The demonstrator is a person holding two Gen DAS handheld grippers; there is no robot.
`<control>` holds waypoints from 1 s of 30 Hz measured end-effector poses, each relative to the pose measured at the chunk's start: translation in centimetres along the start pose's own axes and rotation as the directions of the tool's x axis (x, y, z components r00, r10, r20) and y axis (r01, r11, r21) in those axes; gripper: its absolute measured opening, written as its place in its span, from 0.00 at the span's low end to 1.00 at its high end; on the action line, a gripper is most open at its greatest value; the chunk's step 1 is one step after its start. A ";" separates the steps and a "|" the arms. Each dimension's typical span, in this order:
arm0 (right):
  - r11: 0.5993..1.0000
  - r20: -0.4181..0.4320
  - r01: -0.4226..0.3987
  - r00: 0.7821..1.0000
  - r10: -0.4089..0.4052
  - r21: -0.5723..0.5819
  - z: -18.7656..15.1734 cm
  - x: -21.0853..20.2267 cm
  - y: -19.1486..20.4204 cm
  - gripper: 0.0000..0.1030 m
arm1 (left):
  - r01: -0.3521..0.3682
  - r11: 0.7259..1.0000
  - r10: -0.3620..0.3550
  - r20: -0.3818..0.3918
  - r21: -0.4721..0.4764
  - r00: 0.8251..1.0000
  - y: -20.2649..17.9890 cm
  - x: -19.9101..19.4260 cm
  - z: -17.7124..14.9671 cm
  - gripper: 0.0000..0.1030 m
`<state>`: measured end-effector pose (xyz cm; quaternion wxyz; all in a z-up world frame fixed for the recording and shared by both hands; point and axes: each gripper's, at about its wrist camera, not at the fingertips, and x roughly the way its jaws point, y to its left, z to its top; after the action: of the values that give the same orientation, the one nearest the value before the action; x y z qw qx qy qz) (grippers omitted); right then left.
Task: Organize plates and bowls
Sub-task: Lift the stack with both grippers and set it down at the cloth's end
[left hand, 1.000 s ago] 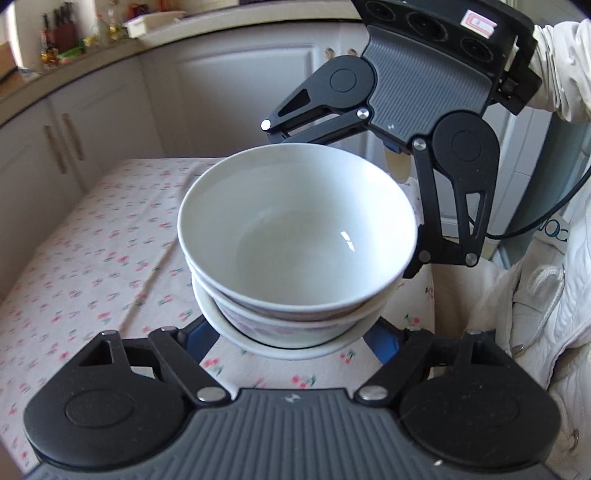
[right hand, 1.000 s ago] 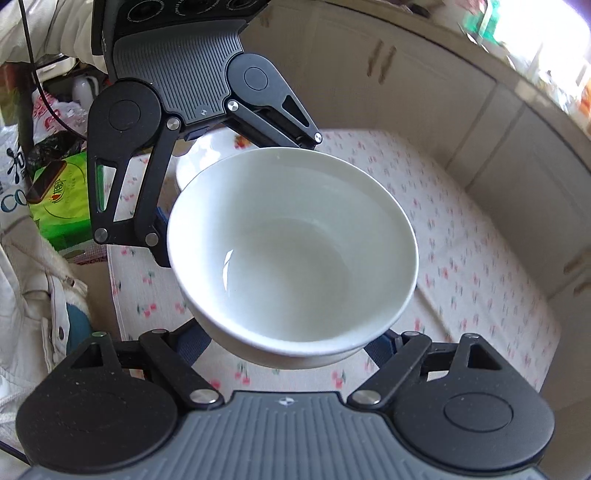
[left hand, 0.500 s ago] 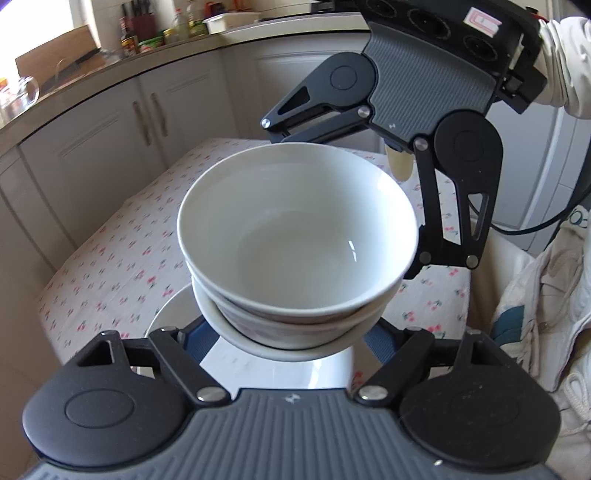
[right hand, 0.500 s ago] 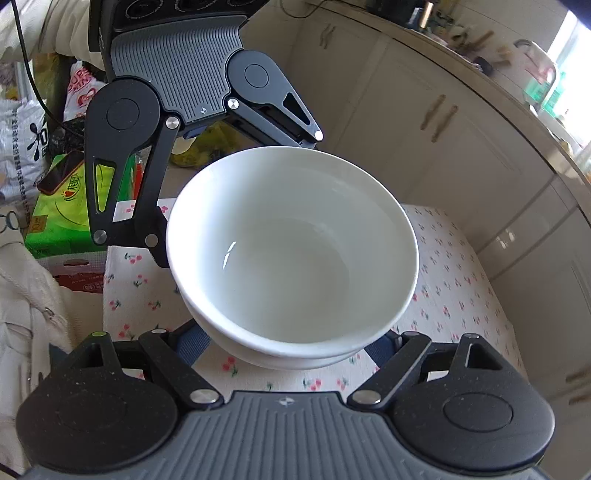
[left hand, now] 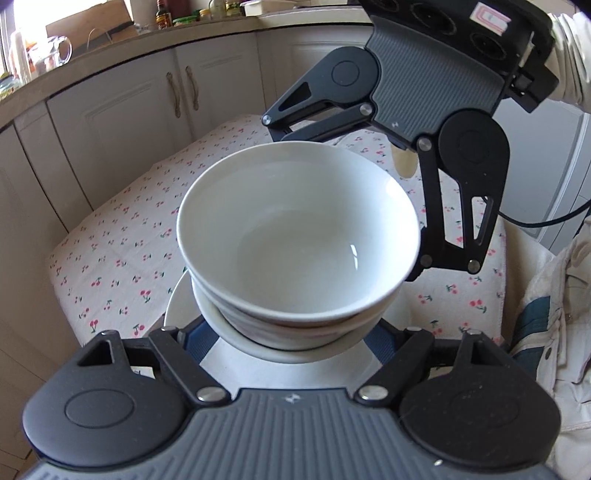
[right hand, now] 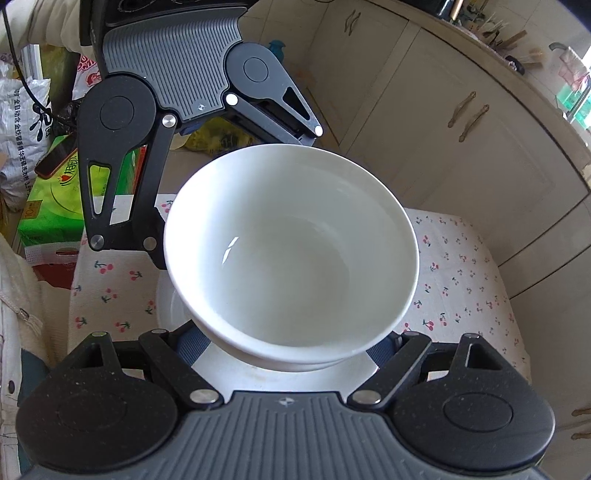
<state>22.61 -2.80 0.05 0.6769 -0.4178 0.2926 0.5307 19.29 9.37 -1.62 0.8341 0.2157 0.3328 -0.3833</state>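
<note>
Gripping from opposite sides, the left gripper (left hand: 291,332) and the right gripper (right hand: 286,343) share one stack of white bowls (left hand: 295,236), each with its jaws spread wide around the stack's lower part. In both wrist views the blue fingers (left hand: 194,338) disappear under the lowest bowl's rim, so the exact contact of the pads is hidden, yet the stack is clear of the surface and carried between the two tools. At least three nested bowls show in the left wrist view, the top one empty and glossy.

Directly beneath the stack lies a white plate (left hand: 177,299) on the cherry-print tablecloth (left hand: 122,236); the stack hangs above it, not touching.

Beyond the stack from the right wrist view, past the tablecloth's far edge, sit a green carton (right hand: 51,206) and a white printed bag (right hand: 22,122), both bearing Chinese writing too small to read surely. Cream cabinet doors (right hand: 461,140) stand behind the tablecloth, under a counter crowded with bottles (left hand: 162,14). A white sleeve (left hand: 569,70) enters above the right gripper.
</note>
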 end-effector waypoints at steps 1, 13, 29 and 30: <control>1.000 -0.005 -0.008 1.000 0.008 0.002 0.1 0.4 -0.1 0.87 | 0.003 1.000 -0.003 -0.003 -0.005 1.000 0.1 0.1 -0.1 0.81; 0.999 -0.036 -0.054 0.998 0.054 0.007 0.6 2.0 -1.5 0.87 | 0.027 0.998 -0.027 0.000 -0.052 1.000 1.9 1.0 -0.8 0.81; 0.993 -0.070 -0.113 0.991 0.115 0.029 0.8 3.5 -3.1 0.87 | 0.046 0.995 -0.046 0.005 -0.093 0.999 2.7 1.5 -1.5 0.81; 0.993 -0.070 -0.111 0.991 0.113 0.028 0.7 3.5 -3.1 0.87 | 0.047 0.995 -0.046 0.006 -0.091 0.999 2.7 1.5 -1.5 0.81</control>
<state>26.54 -0.75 -1.76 0.6403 -0.4110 0.3460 0.5490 21.52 11.20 -3.41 0.8346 0.1688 0.3532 -0.3874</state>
